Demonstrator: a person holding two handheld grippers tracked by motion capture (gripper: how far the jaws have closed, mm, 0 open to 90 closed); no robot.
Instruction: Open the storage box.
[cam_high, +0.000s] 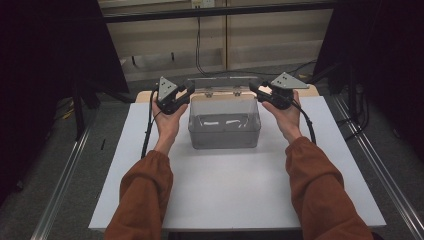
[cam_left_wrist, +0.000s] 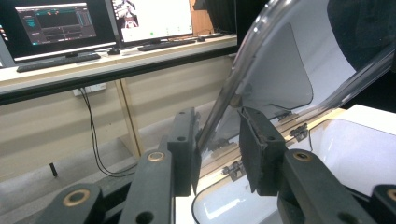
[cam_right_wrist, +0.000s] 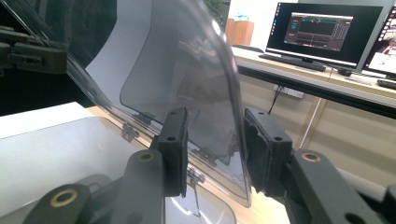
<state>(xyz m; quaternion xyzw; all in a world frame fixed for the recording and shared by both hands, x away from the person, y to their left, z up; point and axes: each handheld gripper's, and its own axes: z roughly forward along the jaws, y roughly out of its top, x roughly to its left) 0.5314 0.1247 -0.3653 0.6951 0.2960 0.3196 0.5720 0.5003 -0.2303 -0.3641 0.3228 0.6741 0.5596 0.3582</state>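
A clear plastic box (cam_high: 224, 127) stands at the middle back of the white table (cam_high: 225, 200). Its hinged clear lid (cam_high: 222, 84) is raised at the box's far side. My left gripper (cam_high: 190, 90) is at the lid's left corner and my right gripper (cam_high: 252, 89) is at its right corner. In the left gripper view the lid's curved edge (cam_left_wrist: 243, 65) runs between the jaws of the left gripper (cam_left_wrist: 217, 149), which are shut on it. In the right gripper view the lid (cam_right_wrist: 187, 70) sits between the jaws of the right gripper (cam_right_wrist: 215, 149), held the same way. Small hinges (cam_left_wrist: 299, 132) join lid and box.
The box looks empty. A desk with monitors (cam_left_wrist: 56, 23) and keyboards stands beyond the table, with cables (cam_high: 197, 45) hanging below it. Metal rails (cam_high: 65, 175) run along the floor on both sides, and dark screens flank the space.
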